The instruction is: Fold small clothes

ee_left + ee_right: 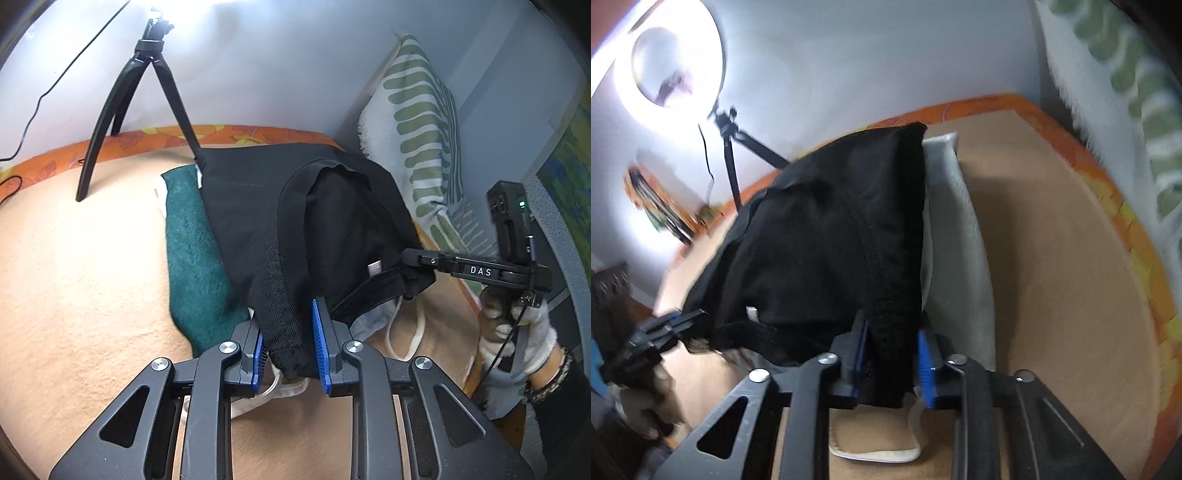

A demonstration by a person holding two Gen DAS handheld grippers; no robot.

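A: Left gripper (289, 350) is front and centre, its blue pads (320, 339) pinching a bunched fold of the black garment (295, 221).

B: And the cloth rises from those pads and drapes back over a dark green towel (192, 243) on the beige bedcover (81, 280).

A: Out to the right, the right gripper (410, 258) comes in sideways, its tips at the garment's other edge; whether they clamp it is hard to tell. A gloved hand (517, 328) carries it.

B: Behind, a black tripod (147, 92) stands on the bed, and a green-striped pillow (424, 129) leans against the wall.

A: White straps (406, 332) peek out beneath the black cloth.
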